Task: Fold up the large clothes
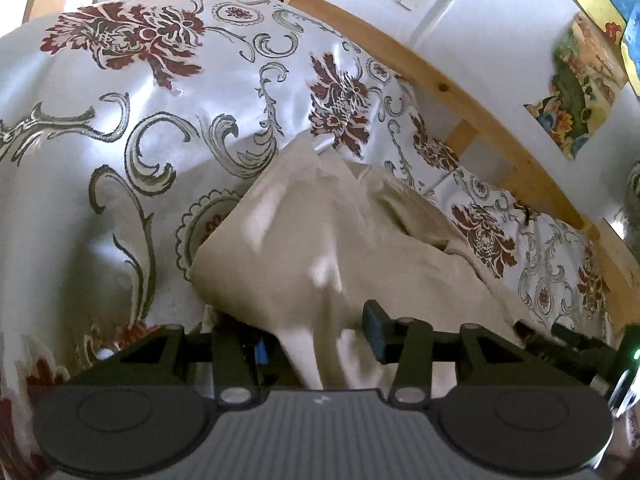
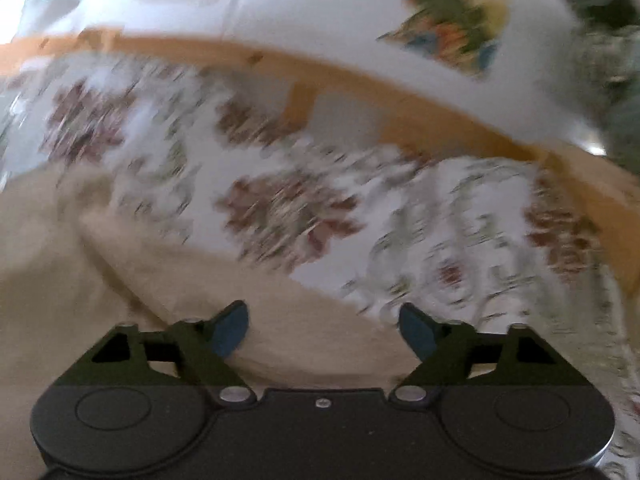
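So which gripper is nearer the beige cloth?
Left. The left gripper has a fold of the beige cloth between its fingers; the right gripper hovers open over its edge.

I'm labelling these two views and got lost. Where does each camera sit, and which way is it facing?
Left wrist: sits behind the left hand-held gripper, looking forward and down at the beige garment, a fold lying between the parted fingers.
Right wrist: sits behind the right hand-held gripper, blurred; fingers apart with nothing clamped, garment edge below.
Shared: the beige garment, floral bedspread, wooden bed rail. No hand or sleeve shows in either.
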A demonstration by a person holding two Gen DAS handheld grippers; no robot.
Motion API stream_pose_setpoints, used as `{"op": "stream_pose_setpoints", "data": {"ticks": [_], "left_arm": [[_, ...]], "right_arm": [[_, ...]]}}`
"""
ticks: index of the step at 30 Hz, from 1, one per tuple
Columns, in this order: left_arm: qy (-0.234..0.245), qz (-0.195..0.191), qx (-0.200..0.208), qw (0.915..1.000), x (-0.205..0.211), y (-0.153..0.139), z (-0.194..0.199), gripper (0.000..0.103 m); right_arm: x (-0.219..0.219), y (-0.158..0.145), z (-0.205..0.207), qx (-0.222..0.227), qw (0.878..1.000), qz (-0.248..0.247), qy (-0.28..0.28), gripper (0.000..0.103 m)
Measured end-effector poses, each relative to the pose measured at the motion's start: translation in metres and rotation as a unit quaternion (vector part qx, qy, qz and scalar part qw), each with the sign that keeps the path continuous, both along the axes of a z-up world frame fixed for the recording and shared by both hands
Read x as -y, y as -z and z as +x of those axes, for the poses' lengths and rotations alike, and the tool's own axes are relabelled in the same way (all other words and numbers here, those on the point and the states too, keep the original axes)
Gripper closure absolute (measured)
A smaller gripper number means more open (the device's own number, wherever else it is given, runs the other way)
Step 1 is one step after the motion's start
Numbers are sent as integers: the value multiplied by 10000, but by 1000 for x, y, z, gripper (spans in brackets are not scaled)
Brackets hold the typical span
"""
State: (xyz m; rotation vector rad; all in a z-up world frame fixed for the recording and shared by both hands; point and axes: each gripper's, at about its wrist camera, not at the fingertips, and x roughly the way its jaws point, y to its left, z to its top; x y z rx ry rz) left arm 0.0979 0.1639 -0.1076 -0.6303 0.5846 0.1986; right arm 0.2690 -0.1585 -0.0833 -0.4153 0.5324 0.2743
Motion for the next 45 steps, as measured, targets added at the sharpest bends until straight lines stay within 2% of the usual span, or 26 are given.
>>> {"op": "stream_pose_setpoints", "data": {"ticks": [1,3,5,6,7,9,12,16,18,20,22,23,24,26,28,30,33,34,35,37,38,40,41,42,43,45], "left_arm": [[-7,-21,-7,10000,-1,1,0,54],[-38,-54,-8,10000,-1,2,1,54],[-77,6,-7,10000,1,1,2,66],[-65,24,30,10000,3,0,3,79],[-95,101,80,9999,6,-3,2,86],[-124,266,179,9994,14,-8,0,96],[-55,583,411,9974,27,-23,-4,100],[521,1100,951,9880,55,-62,-3,100],[1025,1440,1185,9771,79,-86,5,100],[1555,1916,1263,9608,108,-103,15,101],[2124,2405,1367,9372,138,-118,25,101],[2326,2598,1397,9268,151,-124,28,101],[2537,2737,1417,9169,164,-130,32,101],[2856,2803,1424,9053,183,-136,38,101],[3150,2803,1377,8962,201,-138,45,100],[3473,2874,1291,8833,223,-135,49,100],[3902,3040,1220,8605,258,-121,47,100],[4028,3072,1189,8539,265,-115,44,100],[4154,3108,1130,8474,274,-109,45,100],[4420,3172,963,8335,291,-94,43,100],[4551,3202,887,8261,297,-88,41,100],[4856,3315,780,8051,308,-73,32,100],[5023,3392,793,7915,312,-65,24,100],[5138,3496,829,7790,315,-58,15,100],[5196,3636,873,7682,318,-52,7,100],[5287,3909,969,7472,322,-40,-10,100]], "right_arm": [[-4,4,-8,89,9998,-154,-106,27],[-10,7,-24,183,9990,-305,-261,39],[-11,7,-43,244,9989,-342,-217,39],[-10,7,-51,244,9991,-304,-156,39],[-10,9,-60,294,9992,-255,-53,39],[-13,13,-75,447,9984,-333,3,38],[-14,19,-79,522,9979,-389,-44,38],[-7,29,-76,567,9983,-105,-1,38],[-6,30,-76,573,9983,-68,5,38],[0,28,-72,470,9988,166,5,38],[18,17,-68,246,9964,806,-92,39],[34,6,-65,93,9915,1300,-61,40],[46,-7,-63,41,9879,1545,131,40],[74,-36,-63,-3,9804,1861,648,40],[111,-62,-68,-230,9638,2502,889,37],[147,-79,-82,-406,9437,3118,1025,26],[201,-82,-107,-837,8995,4217,776,15],[218,-74,-111,-1083,8690,4780,688,15],[233,-62,-114,-1303,8291,5408,564,14],[252,-29,-111,-1766,7404,6468,481,12],[255,-17,-108,-1952,7157,6674,650,13],[260,-10,-99,-2107,7001,6781,747,13],[259,-10,-96,-2066,7025,6772,718,15],[258,-11,-94,-2032,7092,6715,699,16],[256,-15,-92,-1981,7213,6599,702,17],[250,-21,-89,-1856,7515,6294,691,30]]}}
